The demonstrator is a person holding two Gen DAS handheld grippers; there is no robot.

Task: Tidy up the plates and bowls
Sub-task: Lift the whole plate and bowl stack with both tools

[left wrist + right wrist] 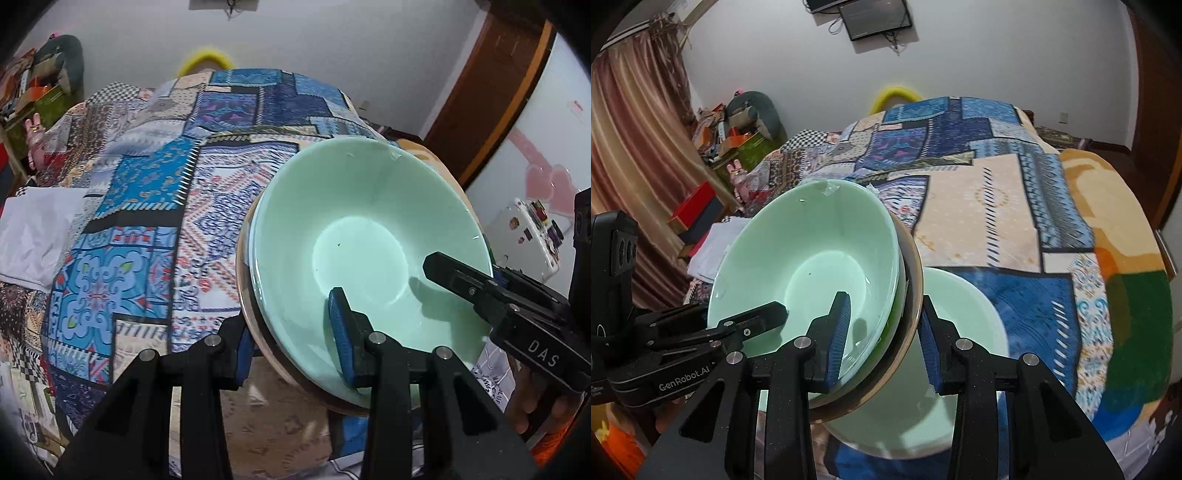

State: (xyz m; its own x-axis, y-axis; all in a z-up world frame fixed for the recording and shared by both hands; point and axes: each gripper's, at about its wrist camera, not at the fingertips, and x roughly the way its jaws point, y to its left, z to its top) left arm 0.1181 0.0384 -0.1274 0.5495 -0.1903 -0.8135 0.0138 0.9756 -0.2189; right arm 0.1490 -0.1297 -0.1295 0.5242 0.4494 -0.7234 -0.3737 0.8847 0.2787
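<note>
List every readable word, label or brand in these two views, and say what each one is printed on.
"DAS": on the body of the right gripper, seen from the left wrist view.
"GenRobot.AI": on the body of the left gripper, seen from the right wrist view.
Stickers on the white appliance: too small to read.
Screen on the wall: blurred, unreadable.

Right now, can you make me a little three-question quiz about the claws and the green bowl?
1. True or false: both claws grip the rim of the same green bowl.
2. What lies under the green bowl in the same grip? A) a brown-rimmed dish B) a cup C) a spoon
3. In the right wrist view, what sits on the patchwork cover below the lifted stack?

Key: 1 true: left claw and right claw each pinch opposite sides. 2 A. 3 a second green bowl.
</note>
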